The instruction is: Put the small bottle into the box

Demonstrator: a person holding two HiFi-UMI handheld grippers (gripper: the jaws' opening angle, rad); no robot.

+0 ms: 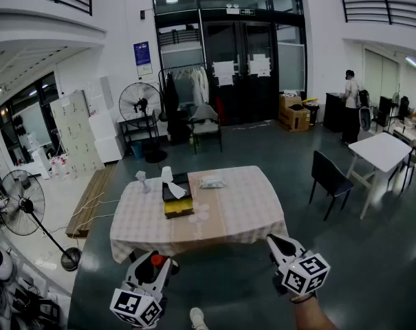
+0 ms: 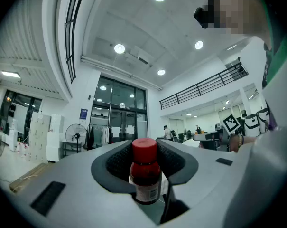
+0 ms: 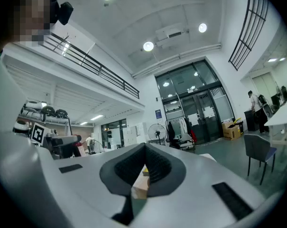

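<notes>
A small dark bottle with a red cap (image 2: 145, 174) stands upright between the pads of my left gripper (image 2: 144, 147), which is shut on it. In the head view that left gripper (image 1: 155, 262) is low at the left with the bottle's red cap (image 1: 157, 259) showing, well short of the table. The black and yellow box (image 1: 177, 198) lies on the checked tablecloth (image 1: 252, 212), left of the middle. My right gripper (image 1: 276, 243) hangs near the table's front right corner. Its jaws meet at the tips with nothing between them (image 3: 144, 146).
On the cloth are a white packet (image 1: 212, 182), a white paper-like thing (image 1: 168, 176) behind the box and a small pale object (image 1: 142, 180). A dark chair (image 1: 329, 178) and a white table (image 1: 383, 150) stand right. Standing fans (image 1: 22, 199) are left. A person (image 1: 350, 106) stands far back.
</notes>
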